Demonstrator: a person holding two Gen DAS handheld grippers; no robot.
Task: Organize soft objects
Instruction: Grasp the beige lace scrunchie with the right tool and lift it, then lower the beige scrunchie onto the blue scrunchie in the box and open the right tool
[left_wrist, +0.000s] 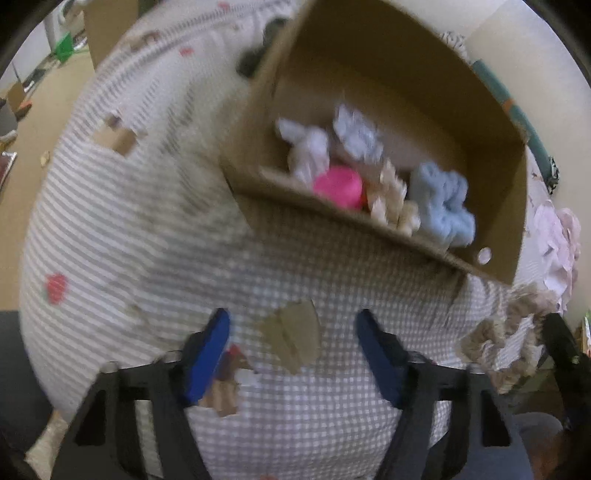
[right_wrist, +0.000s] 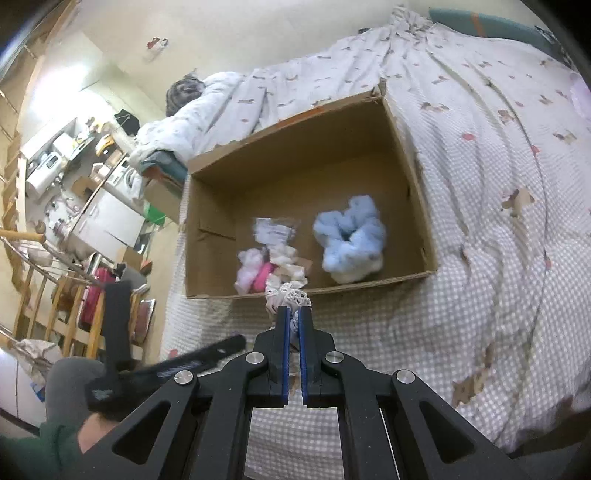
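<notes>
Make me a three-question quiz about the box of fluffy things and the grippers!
1. Where does the light blue scrunchie lie?
A on the floor
B in the cardboard box
C on a chair

2. What colour is the round thing in the box?
A pink
B green
C black

3. How is the right gripper?
A wide open
B out of view
C shut on a lacy scrunchie

Answers: 1 B, it rests on the box floor. 2 A, it shows bright pink in the left wrist view. 3 C, white lace sticks out between the closed fingers.

box (right_wrist: 306, 173) on bed (right_wrist: 480, 258) | scrunchies (right_wrist: 349, 238) in box | lace scrunchie (right_wrist: 290, 295) before box
</notes>
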